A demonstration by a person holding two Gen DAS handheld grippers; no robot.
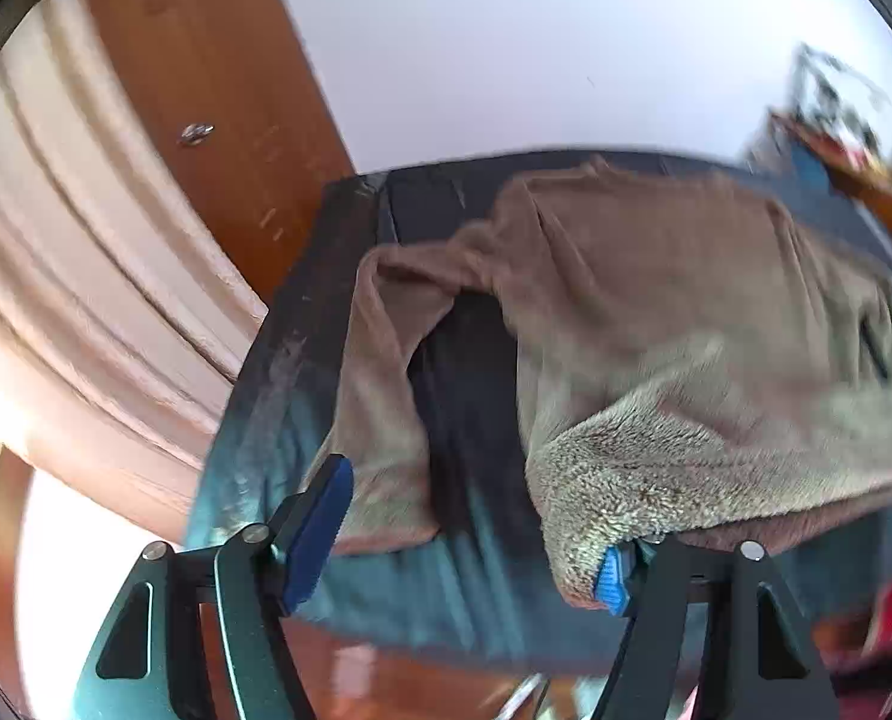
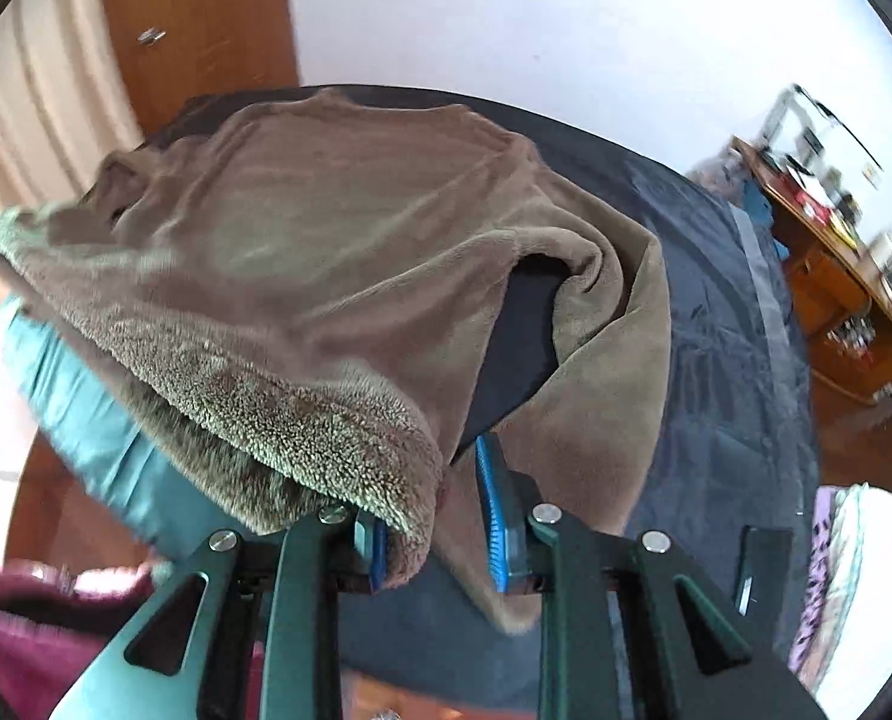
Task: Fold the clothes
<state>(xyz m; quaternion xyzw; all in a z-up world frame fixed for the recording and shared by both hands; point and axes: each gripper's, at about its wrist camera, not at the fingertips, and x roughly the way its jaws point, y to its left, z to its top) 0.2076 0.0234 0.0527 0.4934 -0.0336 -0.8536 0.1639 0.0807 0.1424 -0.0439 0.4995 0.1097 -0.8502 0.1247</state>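
The left gripper [image 1: 469,531] is spread wide, with the fleecy hem of the brown garment [image 1: 673,312] draped over its right-hand blue pad [image 1: 610,579] while the other pad stands free beside a sleeve. The right gripper [image 2: 437,531] is likewise parted, the turned-up hem lying across its left-hand pad [image 2: 377,558]. The garment is spread, rumpled, over a dark covered surface [image 2: 727,360], its pale pile lining shown along the lifted near edge.
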